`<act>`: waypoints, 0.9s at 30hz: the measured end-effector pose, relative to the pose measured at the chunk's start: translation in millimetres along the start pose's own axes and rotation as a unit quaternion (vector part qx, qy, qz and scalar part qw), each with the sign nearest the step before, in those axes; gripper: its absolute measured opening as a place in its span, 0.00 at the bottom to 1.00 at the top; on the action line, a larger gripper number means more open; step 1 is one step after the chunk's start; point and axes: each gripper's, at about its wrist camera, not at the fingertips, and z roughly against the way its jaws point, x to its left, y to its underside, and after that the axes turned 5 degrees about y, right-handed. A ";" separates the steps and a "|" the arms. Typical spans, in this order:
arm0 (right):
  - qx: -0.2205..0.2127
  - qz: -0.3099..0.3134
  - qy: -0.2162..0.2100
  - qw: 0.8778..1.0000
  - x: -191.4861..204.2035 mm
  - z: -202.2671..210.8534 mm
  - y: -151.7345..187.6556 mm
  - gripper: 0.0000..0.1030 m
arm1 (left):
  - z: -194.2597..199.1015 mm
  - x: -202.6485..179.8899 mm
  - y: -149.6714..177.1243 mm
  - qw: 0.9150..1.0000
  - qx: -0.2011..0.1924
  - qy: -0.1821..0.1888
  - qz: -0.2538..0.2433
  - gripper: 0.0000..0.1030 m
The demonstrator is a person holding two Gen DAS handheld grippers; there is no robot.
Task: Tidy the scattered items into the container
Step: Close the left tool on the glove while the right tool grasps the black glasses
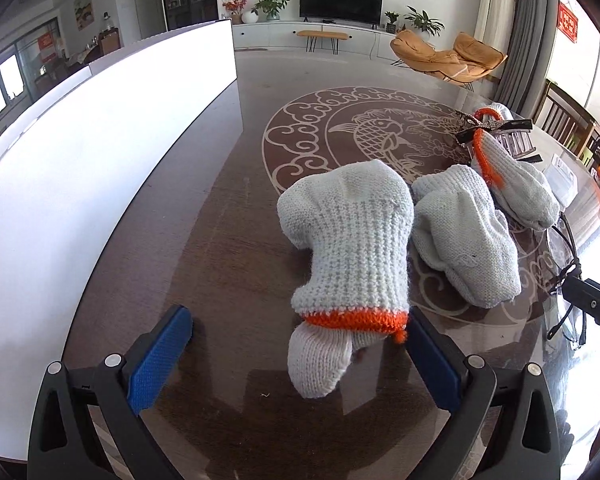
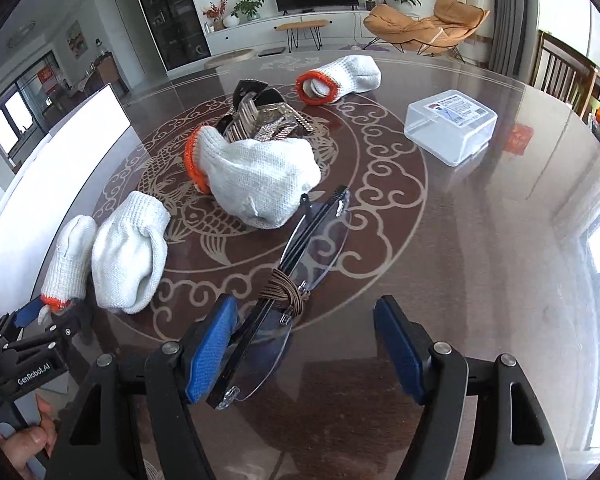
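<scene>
Left gripper (image 1: 300, 356): jaws wide, straddling the white knitted orange-cuffed glove (image 1: 348, 248), holding nothing, ready to pinch.
Right gripper (image 2: 306, 354): jaws wide, empty; black-framed cord-wrapped glasses (image 2: 288, 280) against its left pad.

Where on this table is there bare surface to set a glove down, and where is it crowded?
Free: the strip between the white container wall and the nearest glove; also the table right of the glasses, below the clear plastic box. Crowded: the centre, where gloves and the metal hair clips pile together.
</scene>
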 end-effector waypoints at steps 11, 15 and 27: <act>0.002 0.032 -0.043 0.999 -3.6 13.4 13.0 0.70 | -1.0 0.0 -0.5 1.000 0.000 -0.001 0.001 1.00; 0.006 0.064 -0.012 0.998 21.9 4.9 12.6 0.71 | -1.2 -0.1 -0.7 1.000 0.000 -0.001 0.000 1.00; -0.044 0.089 0.021 0.995 21.1 2.1 19.3 0.71 | -3.6 2.4 -5.4 1.000 0.026 0.008 -0.011 1.00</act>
